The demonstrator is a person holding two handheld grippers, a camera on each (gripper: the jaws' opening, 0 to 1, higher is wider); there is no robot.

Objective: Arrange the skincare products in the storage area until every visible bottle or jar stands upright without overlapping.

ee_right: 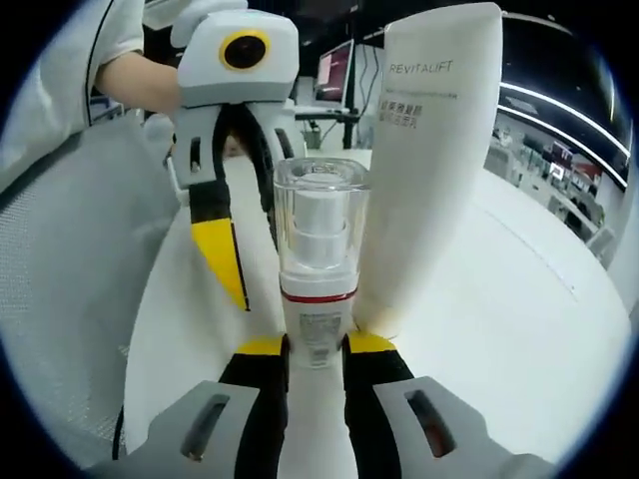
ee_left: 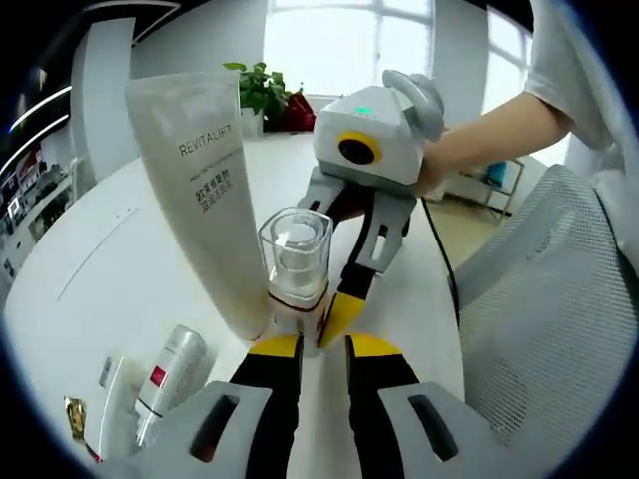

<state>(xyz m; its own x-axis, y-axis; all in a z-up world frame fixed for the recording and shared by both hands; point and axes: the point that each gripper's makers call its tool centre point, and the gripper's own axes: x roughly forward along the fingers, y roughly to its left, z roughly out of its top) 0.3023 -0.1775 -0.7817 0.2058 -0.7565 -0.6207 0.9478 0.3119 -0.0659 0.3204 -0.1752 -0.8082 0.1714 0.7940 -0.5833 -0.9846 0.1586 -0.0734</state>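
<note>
A small pump bottle with a square clear plastic cap, a red band and a white printed body (ee_left: 296, 267) is seen standing upright on the round white tabletop (ee_left: 120, 269); in the right gripper view the same bottle (ee_right: 320, 269) is clamped at its lower body between the yellow-tipped black jaws of the right gripper (ee_right: 316, 347), which are closed against its sides; in the left gripper view the right gripper (ee_left: 334, 317) is seen from the front, held by a person's hand (ee_left: 439, 165). The left gripper (ee_left: 323, 346) is placed just before the bottle, its jaws standing nearly together with a narrow gap; whether the bottle's base is touched by them cannot be told; in the right gripper view the left gripper (ee_right: 235, 269) is seen just beside the bottle with its jaws spread. A tall white squeeze tube marked REVITALIFT (ee_left: 205, 190) is stood on its cap end, touching or just beside the bottle; it is also seen behind the bottle in the right gripper view (ee_right: 429, 150). A silver cylindrical bottle with a red label (ee_left: 172, 371) is seen lying on its side near the tabletop's edge; a grey mesh chair back (ee_left: 554, 319) is seen just beside the tabletop; a green potted plant (ee_left: 262, 92) is seen at the far side.
</note>
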